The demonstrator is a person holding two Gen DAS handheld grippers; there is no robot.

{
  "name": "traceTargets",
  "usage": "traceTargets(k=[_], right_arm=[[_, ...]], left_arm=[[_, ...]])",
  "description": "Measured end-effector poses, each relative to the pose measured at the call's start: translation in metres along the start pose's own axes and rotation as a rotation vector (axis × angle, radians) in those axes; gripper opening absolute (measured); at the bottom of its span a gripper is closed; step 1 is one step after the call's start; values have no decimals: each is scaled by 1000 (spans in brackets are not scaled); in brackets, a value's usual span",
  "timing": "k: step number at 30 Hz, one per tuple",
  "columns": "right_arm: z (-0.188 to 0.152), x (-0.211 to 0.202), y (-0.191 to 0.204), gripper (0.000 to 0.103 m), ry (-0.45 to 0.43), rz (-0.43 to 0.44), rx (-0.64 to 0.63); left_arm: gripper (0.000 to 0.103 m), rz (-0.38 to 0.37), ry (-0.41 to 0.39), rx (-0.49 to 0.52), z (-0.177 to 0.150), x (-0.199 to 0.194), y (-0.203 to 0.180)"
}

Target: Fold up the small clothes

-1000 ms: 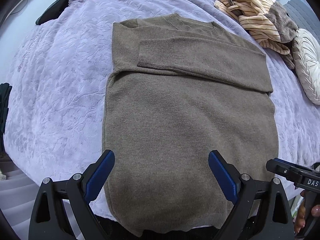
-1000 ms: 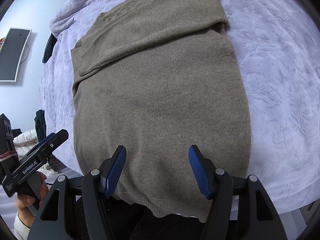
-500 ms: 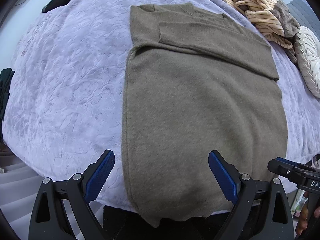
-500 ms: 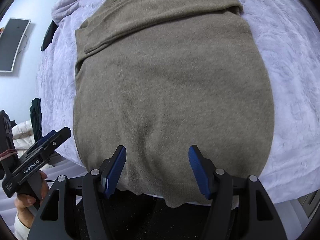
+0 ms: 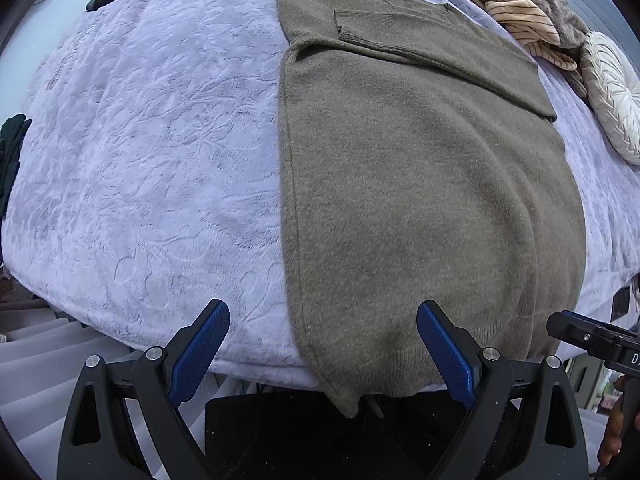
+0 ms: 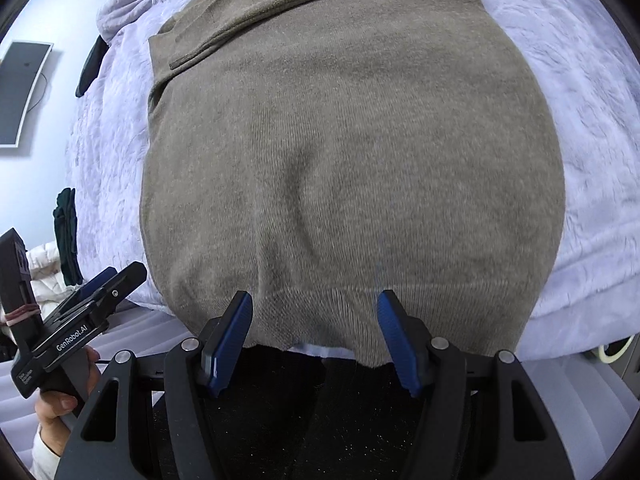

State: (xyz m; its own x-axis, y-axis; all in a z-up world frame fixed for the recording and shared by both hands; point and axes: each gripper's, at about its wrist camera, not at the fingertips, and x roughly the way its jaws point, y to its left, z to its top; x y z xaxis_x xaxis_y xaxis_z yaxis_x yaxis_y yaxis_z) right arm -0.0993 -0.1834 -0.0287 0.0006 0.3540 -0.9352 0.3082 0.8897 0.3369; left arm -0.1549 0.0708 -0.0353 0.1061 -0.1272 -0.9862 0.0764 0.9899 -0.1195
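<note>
A brown knit sweater (image 5: 420, 184) lies flat on a bed covered with a lavender textured blanket (image 5: 152, 152), its neckline at the far end and its ribbed hem (image 6: 360, 308) hanging just over the near edge of the mattress. 1 sleeve (image 5: 432, 44) is folded across the chest, running from the right shoulder toward the left side, with its cuff ending short of the left edge. In the left wrist view, the left gripper (image 5: 323, 350) hovers above the near edge of the bed with its 2 blue-padded jaws spread wide; the sweater's lower left corner hangs between them, and neither pad touches the fabric. In the right wrist view, the right gripper (image 6: 315, 340) sits above the hem with its jaws parted about halfway, the ribbed band between them and no pad pressing on it. Each gripper shows at the edge of the other's view, held by a hand (image 6: 60, 400). At the far right of the bed, beyond the sweater, lie a striped cream garment (image 5: 516, 8) and a round white pleated cushion (image 5: 612, 92), the garment partly resting against the cushion. A dark wall panel (image 6: 20, 92) hangs on the pale wall to the left.
</note>
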Motion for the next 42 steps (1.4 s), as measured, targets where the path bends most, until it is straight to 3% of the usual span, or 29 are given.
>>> traceTargets(k=[8,16,30,33,42], right_arm=[[-24,-5,-12,68,-40,-13,43],[-40,-13,-44,69,-85,10,136],[-13,-12,-121,69,-106,-42,136],[-9,0,-139,69,-79,-16,167],[-6,20,-165,70,-37,183,210]], left_arm=[[95,-26,-6,6,-16,0,11],[95,-113,5,-9,-31,4,33],[95,-313,93,32,-45,43,3],[95,-342,103,-5,-44,49,5],[95,-432,140,-115,-47,72,3]])
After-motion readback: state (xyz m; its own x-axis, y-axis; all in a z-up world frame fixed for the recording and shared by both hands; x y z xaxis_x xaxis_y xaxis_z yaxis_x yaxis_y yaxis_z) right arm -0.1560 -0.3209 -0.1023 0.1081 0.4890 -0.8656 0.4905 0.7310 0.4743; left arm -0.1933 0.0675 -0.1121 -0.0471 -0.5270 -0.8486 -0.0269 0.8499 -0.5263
